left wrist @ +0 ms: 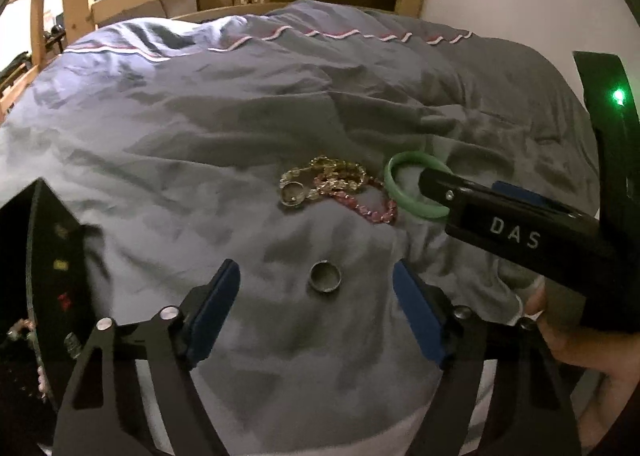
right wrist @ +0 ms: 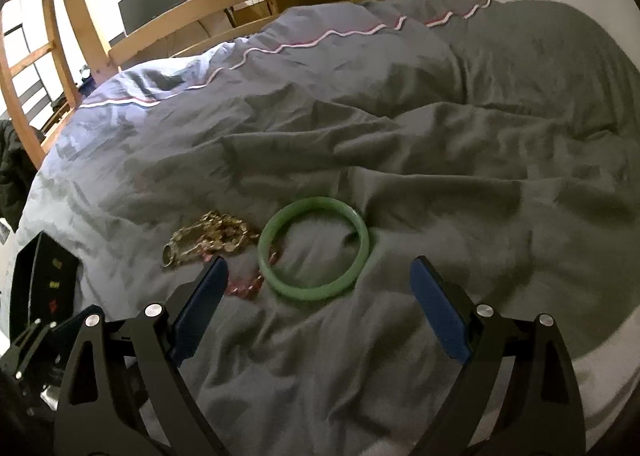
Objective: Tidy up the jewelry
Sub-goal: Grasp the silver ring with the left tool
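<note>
Jewelry is lying in a loose scatter on the rumpled grey duvet (left wrist: 180, 143) of the bed, and both tools are hanging just above it with nothing in them. In the left wrist view, the left tool (left wrist: 316, 288) is standing released, its blue pads flanking the small silver metal ring (left wrist: 325, 276) at lower centre without touching it. Upper right of that ring, a tangle of gold and pink beaded bracelets (left wrist: 340, 185) is sitting just beside the pale green smooth bangle (left wrist: 416, 187), partly hidden by the other tool's black finger. In the right wrist view, the right tool (right wrist: 318, 276) is spread wide, with the green bangle lying flat at frame centre just beyond its pads.

For the ring, the left tool probably needs to be sinking straight down and narrowing evenly, since soft bedding may be letting it tip or sink. The bangle looks best pinched across one side of its rim.
</note>
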`<action>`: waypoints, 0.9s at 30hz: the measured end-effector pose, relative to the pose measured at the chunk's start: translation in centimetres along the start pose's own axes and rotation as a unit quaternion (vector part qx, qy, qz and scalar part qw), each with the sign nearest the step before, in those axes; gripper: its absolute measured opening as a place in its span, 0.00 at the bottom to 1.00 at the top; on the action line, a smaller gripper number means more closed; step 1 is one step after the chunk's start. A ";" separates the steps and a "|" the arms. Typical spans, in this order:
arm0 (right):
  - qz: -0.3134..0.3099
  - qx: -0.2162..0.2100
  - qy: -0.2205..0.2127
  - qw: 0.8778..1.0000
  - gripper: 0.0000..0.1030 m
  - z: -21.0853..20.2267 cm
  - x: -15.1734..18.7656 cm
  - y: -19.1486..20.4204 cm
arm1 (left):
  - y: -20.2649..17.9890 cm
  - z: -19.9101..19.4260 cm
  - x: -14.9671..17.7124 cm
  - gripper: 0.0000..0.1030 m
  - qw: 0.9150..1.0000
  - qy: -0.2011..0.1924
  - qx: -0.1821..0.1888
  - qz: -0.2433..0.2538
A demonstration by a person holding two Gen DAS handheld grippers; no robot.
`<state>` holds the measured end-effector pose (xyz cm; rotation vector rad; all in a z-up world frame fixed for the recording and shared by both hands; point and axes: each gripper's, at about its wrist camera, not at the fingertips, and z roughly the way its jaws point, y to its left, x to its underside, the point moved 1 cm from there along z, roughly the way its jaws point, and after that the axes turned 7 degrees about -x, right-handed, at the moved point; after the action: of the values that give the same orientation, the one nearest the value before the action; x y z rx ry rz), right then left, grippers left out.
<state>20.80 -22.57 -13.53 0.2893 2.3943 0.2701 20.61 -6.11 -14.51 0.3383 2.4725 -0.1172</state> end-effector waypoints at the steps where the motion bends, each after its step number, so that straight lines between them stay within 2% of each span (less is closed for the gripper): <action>1: 0.001 0.000 0.002 1.000 0.88 0.3 0.0 -0.1 | -0.1 0.6 0.0 0.70 1.000 0.005 0.001 0.001; 3: 0.003 -0.002 0.009 1.000 0.88 1.0 0.0 -0.1 | -0.2 1.5 0.0 0.64 1.000 0.015 0.000 0.001; 7: 0.006 -0.001 0.021 1.000 0.88 2.4 0.0 -0.3 | -0.2 2.9 0.1 0.60 1.000 0.030 0.001 0.003; 14: -0.011 0.017 0.036 0.999 0.89 4.0 0.1 0.3 | 0.9 3.3 0.1 0.41 0.999 0.036 0.013 -0.019; 16: -0.012 0.017 0.031 0.999 0.84 4.1 0.0 0.3 | 1.1 3.3 0.2 0.38 0.999 0.036 0.014 -0.024; 18: -0.003 0.010 0.023 1.000 0.72 3.8 -0.1 0.0 | 1.3 3.3 0.2 0.35 0.999 0.035 0.015 -0.026; 23: 0.010 -0.006 0.013 1.000 0.71 3.3 0.0 -0.5 | 1.3 3.2 0.2 0.20 0.999 0.036 0.023 -0.028; 27: 0.010 -0.014 0.000 1.000 0.70 2.5 0.1 -0.5 | 1.4 3.2 0.1 0.19 0.999 0.037 0.024 -0.028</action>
<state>22.30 -22.70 -15.57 0.3011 2.3858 0.3121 22.78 -5.32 -17.14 0.2997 2.5572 -0.1895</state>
